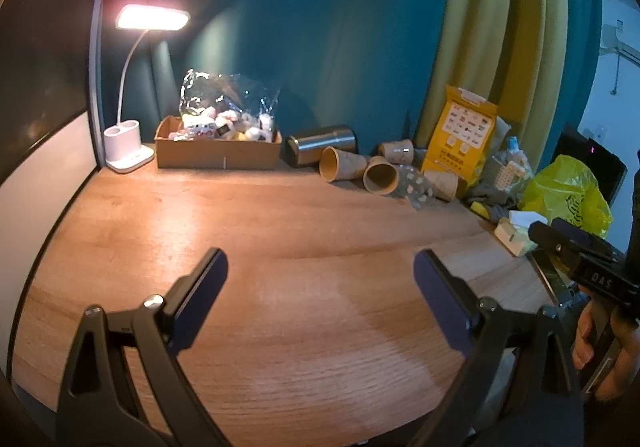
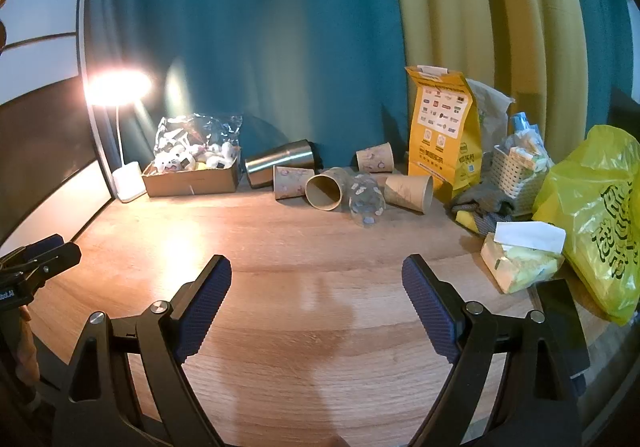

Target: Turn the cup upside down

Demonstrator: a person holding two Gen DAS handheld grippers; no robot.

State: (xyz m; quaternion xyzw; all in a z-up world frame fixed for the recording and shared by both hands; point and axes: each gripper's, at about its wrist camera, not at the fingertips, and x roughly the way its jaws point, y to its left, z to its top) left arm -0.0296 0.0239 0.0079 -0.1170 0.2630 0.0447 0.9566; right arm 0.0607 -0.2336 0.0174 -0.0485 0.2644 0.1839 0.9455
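Several cups lie at the back of the wooden table [image 2: 280, 247]. A steel tumbler [image 2: 280, 162] lies on its side; it also shows in the left wrist view [image 1: 322, 145]. Brown paper cups lie tipped over: one [image 2: 293, 181], one with its mouth toward me [image 2: 324, 191], one [image 2: 410, 191], and one standing [image 2: 375, 157]. A clear patterned glass [image 2: 365, 201] lies among them. In the left wrist view the paper cups [image 1: 344, 163] [image 1: 381, 175] show at centre right. My left gripper [image 1: 320, 279] and my right gripper [image 2: 316, 285] are open, empty, low over the near table, far from the cups.
A lit desk lamp [image 1: 152, 17] and a cardboard box of toys [image 2: 192, 177] stand back left. A yellow paper bag [image 2: 442, 127], a white basket [image 2: 516, 167], a tissue pack [image 2: 520, 259] and a yellow plastic bag [image 2: 600, 215] crowd the right. Curtains hang behind.
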